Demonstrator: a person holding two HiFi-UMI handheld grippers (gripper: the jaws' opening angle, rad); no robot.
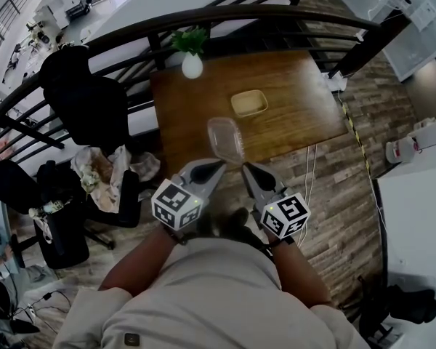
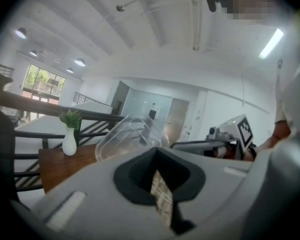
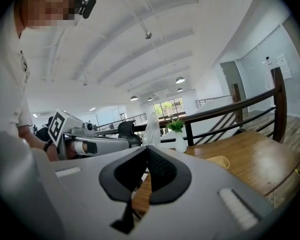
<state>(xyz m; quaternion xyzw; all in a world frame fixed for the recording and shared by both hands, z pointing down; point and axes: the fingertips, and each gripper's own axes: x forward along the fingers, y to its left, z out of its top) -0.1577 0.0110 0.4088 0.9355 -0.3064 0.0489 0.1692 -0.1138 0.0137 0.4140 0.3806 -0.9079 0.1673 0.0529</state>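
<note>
A clear plastic container (image 1: 226,139) stands tilted over the near edge of the wooden table (image 1: 298,100). My left gripper (image 1: 219,166) appears shut on its lower rim; in the left gripper view the container (image 2: 130,134) rises just above my left gripper (image 2: 157,151). My right gripper (image 1: 245,167) is close beside it on the right, jaws shut, with nothing seen between them. In the right gripper view the container (image 3: 152,128) shows edge-on past my right gripper (image 3: 147,151). Whether the right tip touches the container is unclear.
A shallow yellow tray (image 1: 248,102) lies mid-table and a white vase with a green plant (image 1: 192,65) stands at the far left corner. A dark railing (image 1: 225,17) curves behind the table. Office chairs with clothes (image 1: 83,97) crowd the left; a white counter (image 1: 414,217) is at right.
</note>
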